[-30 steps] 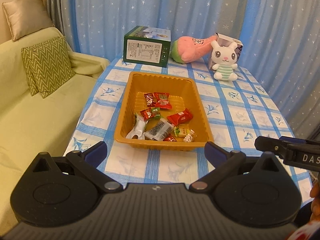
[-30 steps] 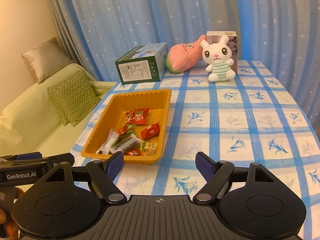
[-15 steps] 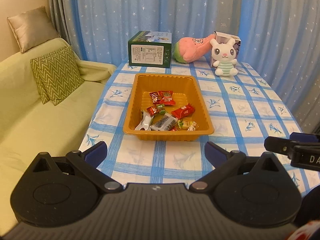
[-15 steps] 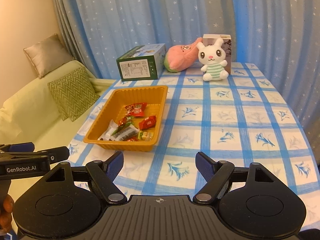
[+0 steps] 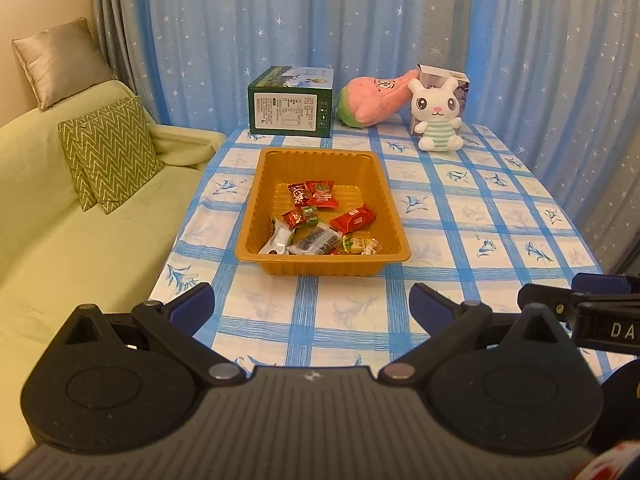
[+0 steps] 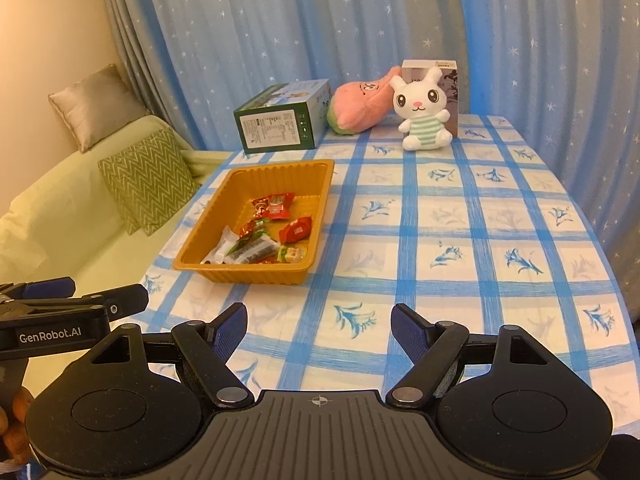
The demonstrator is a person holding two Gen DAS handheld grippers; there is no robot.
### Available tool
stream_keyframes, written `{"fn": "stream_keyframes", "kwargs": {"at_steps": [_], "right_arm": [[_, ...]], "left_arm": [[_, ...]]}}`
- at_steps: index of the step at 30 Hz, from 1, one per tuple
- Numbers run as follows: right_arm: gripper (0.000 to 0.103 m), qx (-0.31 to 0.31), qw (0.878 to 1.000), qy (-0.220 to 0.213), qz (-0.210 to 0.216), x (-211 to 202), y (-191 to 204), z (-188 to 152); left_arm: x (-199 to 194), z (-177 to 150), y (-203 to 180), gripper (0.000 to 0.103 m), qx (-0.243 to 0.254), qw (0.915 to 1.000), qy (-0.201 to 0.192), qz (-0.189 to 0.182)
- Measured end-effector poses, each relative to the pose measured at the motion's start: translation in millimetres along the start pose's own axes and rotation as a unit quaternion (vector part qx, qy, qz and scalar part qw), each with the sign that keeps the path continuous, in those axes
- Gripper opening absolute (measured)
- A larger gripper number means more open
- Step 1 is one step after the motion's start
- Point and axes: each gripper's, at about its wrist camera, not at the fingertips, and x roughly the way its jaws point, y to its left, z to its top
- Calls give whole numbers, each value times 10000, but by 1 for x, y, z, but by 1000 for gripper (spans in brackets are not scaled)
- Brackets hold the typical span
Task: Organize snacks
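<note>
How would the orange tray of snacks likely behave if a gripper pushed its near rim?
The tray looks like thin ribbed plastic, so its rim would probably flex. Holding only a few small wrapped snacks, it is likely light and would slide on the tablecloth, perhaps bunching it.

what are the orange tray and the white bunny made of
Orange tray: looks like thin moulded plastic, with a slightly glossy sheen and fine ribs along its walls. White bunny: a soft plush toy, fabric with a matte fuzzy surface and stitched-on eyes; the filling cannot be seen.
</note>
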Motion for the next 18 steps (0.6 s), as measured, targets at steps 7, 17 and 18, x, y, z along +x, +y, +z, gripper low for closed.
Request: {"fn": "stream_keyframes", "kwargs": {"at_steps": [7,17,18], "right_arm": [[79,0,10000,3,21,2,1,0],[79,4,10000,18,26,4,2,0],[79,-5,10000,13,30,4,2,0]], "left_arm": [[0,0,0,103,25,10000,-21,21],[0,0,2,103,44,10000,-43,1],[1,1,2,103,42,10000,-42,-7]]}}
